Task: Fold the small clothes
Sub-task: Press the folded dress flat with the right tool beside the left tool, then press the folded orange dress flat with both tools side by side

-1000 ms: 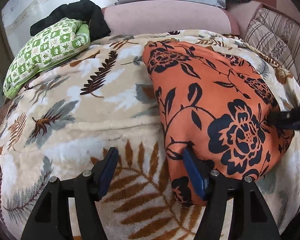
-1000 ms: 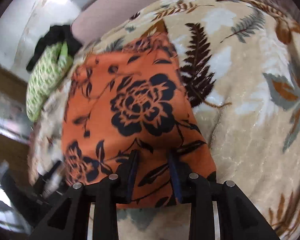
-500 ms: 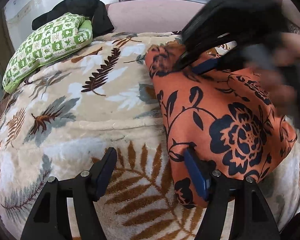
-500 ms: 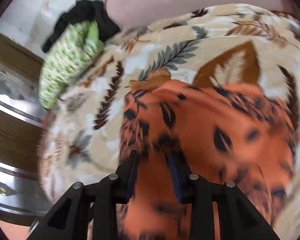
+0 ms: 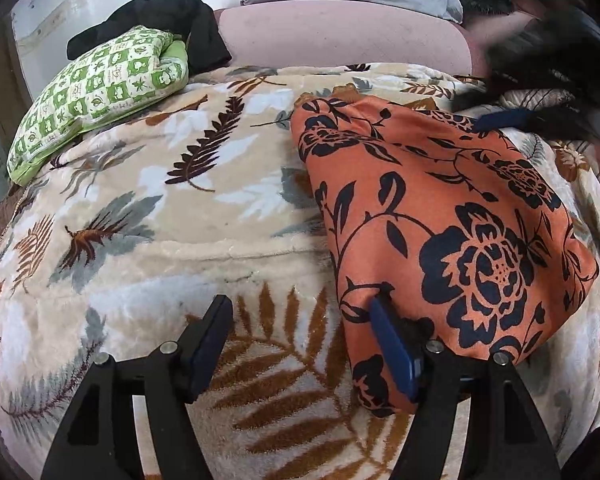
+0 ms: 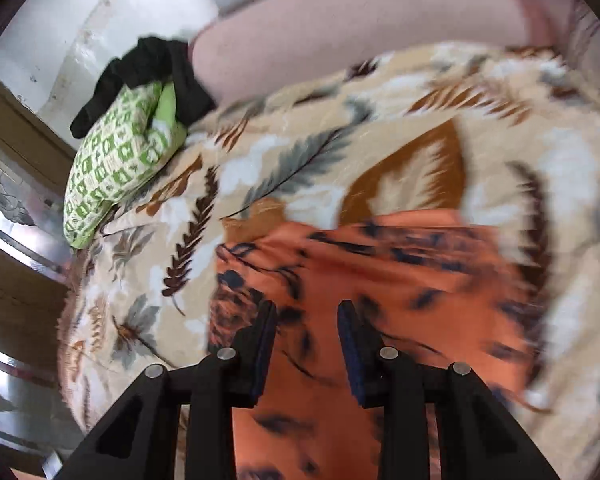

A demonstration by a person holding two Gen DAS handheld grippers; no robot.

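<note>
Orange floral garment lying on the leaf-print blanket, long axis running from your near edge toward the pink cushion. Your left gripper stands released, its right finger at the garment's near corner. Your right gripper hovers over the far end; whether it grips cloth cannot be told.

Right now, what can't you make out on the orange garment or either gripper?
- Right gripper, left wrist view: motion-blurred at the upper right; grip unreadable.
- Orange garment, right wrist view: smeared by blur; whether the pads pinch it is unclear.
- Garment's near corner, left wrist view: covered by the left gripper's right finger; the fold's layers underneath are hidden.
</note>
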